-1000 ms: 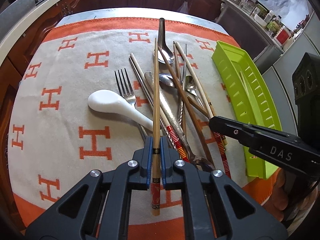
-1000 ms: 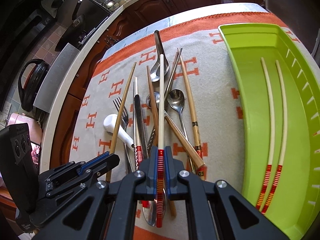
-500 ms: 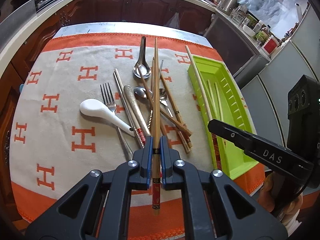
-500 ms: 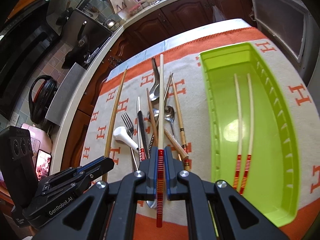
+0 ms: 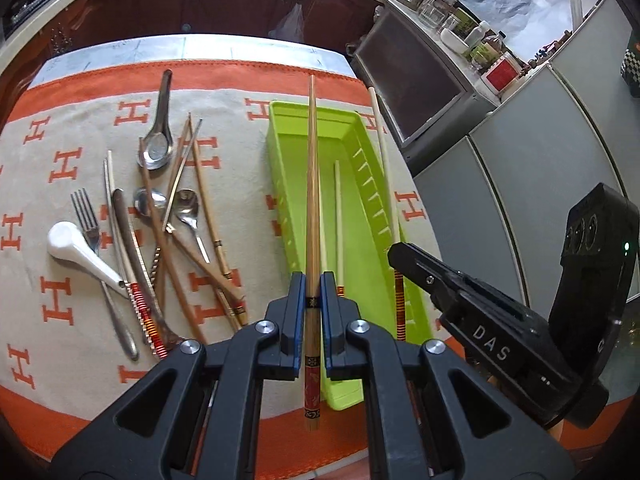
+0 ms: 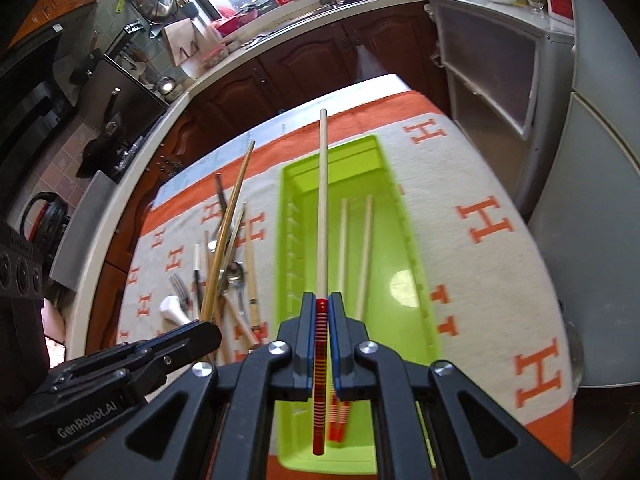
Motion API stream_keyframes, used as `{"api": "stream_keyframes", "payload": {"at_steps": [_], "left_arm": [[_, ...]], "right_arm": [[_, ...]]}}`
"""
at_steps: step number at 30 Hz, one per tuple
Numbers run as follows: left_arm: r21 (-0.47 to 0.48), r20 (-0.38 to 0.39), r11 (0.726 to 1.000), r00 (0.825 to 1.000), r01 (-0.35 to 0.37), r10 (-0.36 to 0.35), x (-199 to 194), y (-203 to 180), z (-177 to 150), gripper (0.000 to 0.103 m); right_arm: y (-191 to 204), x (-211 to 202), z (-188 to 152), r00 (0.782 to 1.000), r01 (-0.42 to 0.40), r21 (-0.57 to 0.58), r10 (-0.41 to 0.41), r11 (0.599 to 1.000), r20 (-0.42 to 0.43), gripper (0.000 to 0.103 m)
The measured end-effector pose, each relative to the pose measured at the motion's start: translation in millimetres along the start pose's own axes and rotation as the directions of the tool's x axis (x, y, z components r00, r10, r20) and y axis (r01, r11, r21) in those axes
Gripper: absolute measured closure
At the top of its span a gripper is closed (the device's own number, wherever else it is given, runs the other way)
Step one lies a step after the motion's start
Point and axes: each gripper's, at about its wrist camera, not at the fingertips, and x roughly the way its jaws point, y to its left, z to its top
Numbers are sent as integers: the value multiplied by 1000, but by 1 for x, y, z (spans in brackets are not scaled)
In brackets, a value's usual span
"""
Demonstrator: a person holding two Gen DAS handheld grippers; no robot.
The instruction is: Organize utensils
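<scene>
Kitchen table under H-patterned cloth [image 5: 224,128], green tray [image 6: 416,280] — left tongs [image 5: 313,304] gripping bamboo chopstick [image 5: 312,184], right tongs [image 6: 322,320] clamping pale chopstick [image 6: 322,208].

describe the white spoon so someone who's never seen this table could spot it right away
On the orange-and-beige cloth, find the utensil pile left of the green tray. The white spoon lies at its left edge beside the fork, the only white ceramic piece among metal and wood.
</scene>
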Motion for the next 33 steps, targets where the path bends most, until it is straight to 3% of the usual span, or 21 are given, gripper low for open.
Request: {"api": "stream_keyframes", "payload": {"at_steps": [9,15,22,27,33], "left_arm": [[-75,-107,997,994,25,-33,60,-12,11,98],[-61,-128,998,992,-28,20,79,-12,6,98],[-4,-99,999,994,-45,45,59,-14,-2,97],[24,-60,998,996,-60,61,33,-6,-11,90],[35,22,990,991,-134,134,-3,17,-25,80]], "right_arm": [[-19,23,2,994,72,-17,-73,997,-81,97],[-20,25,1,989,90,-4,-90,996,-115,97],[-14,13,0,993,80,4,-79,997,-86,97],[-5,10,-3,995,55,2,-55,998,-82,96],[9,6,-12,995,37,-13,-38,999,-88,97]]}}
